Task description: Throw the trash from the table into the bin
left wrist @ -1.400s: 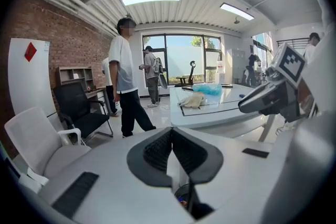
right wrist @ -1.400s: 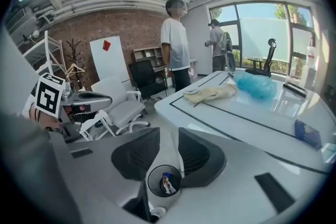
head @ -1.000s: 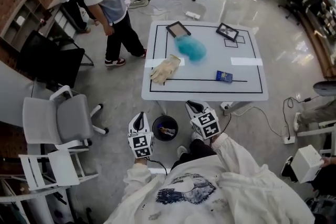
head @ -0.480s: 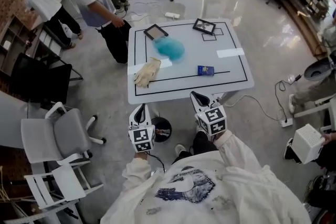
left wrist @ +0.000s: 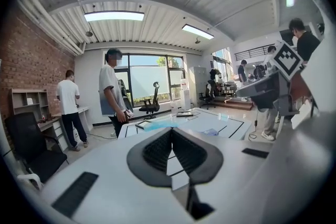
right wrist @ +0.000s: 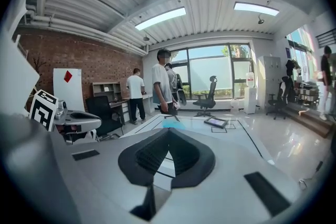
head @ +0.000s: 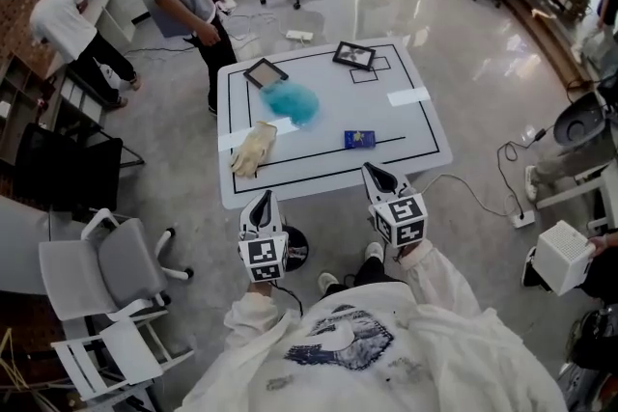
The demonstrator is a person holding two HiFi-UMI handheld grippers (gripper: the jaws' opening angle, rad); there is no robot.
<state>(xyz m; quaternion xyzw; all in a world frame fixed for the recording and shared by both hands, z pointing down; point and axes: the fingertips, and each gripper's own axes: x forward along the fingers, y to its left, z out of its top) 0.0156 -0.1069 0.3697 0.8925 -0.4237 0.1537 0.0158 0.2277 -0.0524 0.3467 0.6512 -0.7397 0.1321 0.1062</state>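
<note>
The blue packet (head: 359, 139) lies flat on the desk (head: 406, 125) just ahead of my right gripper (head: 378, 175), its long axis across my reach. The pale glove (head: 253, 148) lies ahead of my left gripper (head: 263, 202), running lengthwise away from me. Both pairs of fingers are pressed together on nothing. The bin (head: 295, 250) stands on the floor below the desk's near edge. Since a second ago, both grippers have lifted from beside the bin to that edge.
</note>
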